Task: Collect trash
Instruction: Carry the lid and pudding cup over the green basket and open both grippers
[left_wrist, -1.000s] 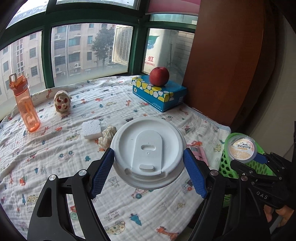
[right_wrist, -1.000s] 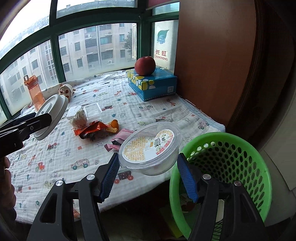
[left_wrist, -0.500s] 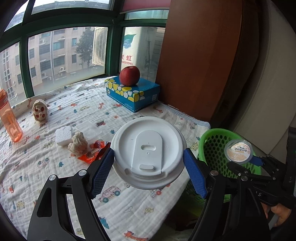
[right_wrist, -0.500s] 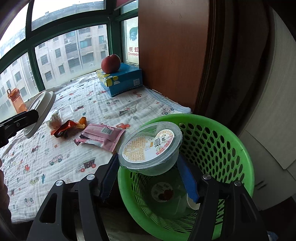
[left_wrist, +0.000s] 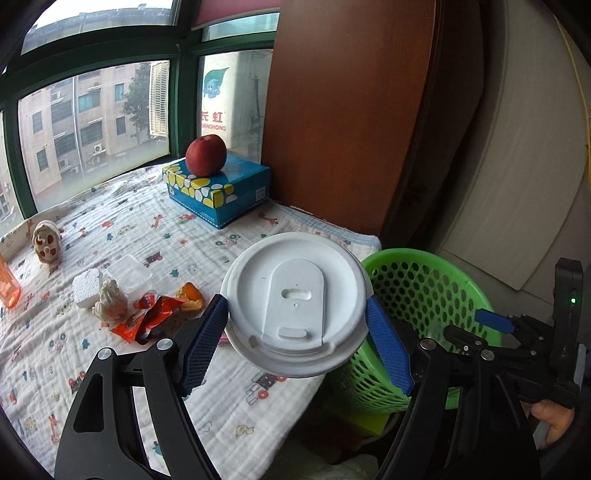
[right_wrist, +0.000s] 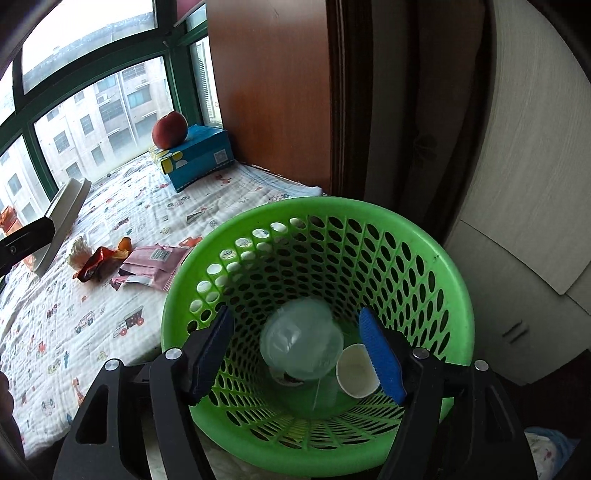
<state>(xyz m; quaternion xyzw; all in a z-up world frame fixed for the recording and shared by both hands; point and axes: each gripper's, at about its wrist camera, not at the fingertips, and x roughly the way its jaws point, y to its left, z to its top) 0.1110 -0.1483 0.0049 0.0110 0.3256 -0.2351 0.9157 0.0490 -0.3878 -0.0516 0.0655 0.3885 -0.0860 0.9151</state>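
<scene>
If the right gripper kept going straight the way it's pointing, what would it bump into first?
Probably the clear plastic tub, which sits between the opening jaws of the right gripper, untouched by the pads, inside the green basket. Depth is hard to judge; the white paper cup beside it lies close too.

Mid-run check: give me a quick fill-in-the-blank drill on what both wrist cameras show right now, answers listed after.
1. The left gripper is shut on a white ____.
2. The red apple sits on top of the blue ____.
3. The right gripper, jaws opening with nothing pressed between them, hangs over the ____ basket.
4. The clear plastic container is inside the basket beside a small white ____.

Missing words: lid; box; green; cup
</scene>
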